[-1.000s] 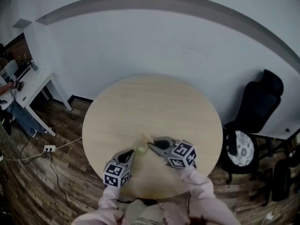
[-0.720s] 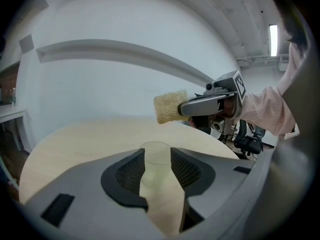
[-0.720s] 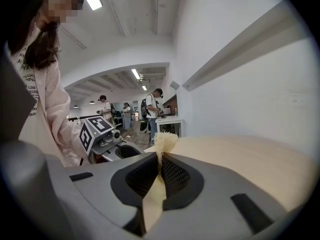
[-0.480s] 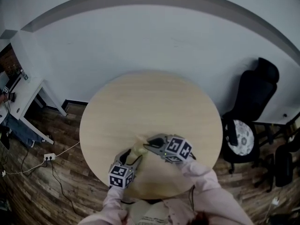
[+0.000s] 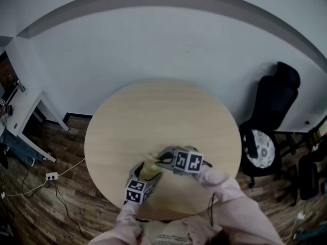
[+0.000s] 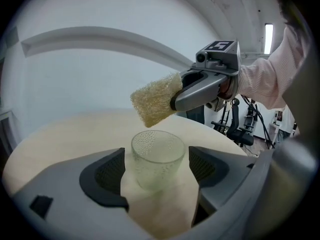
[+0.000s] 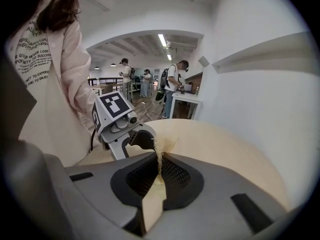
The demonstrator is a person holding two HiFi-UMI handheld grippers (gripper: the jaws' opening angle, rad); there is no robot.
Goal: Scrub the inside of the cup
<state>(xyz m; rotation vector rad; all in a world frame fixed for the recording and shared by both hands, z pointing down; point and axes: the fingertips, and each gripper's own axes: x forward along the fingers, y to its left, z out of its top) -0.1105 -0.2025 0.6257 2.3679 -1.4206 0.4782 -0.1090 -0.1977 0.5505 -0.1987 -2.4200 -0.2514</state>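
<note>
While the cup (image 6: 157, 154) stood upright on the table (image 5: 163, 111): lower middle of the head view, between the jaws of the left gripper (image 6: 157, 171).
Left gripper: tilted gently down; jaws had just been opening and stood spread wide, pads clear of the cup on both sides.
Right gripper (image 7: 159, 170): angled down, jaws pinched on the sponge (image 6: 154, 104).
Sponge: coarse, porous, yellowish block, just above the cup's rim.
Cup: clear, dimpled wall, tapering downward.
Table: round, pale wood grain.
</note>
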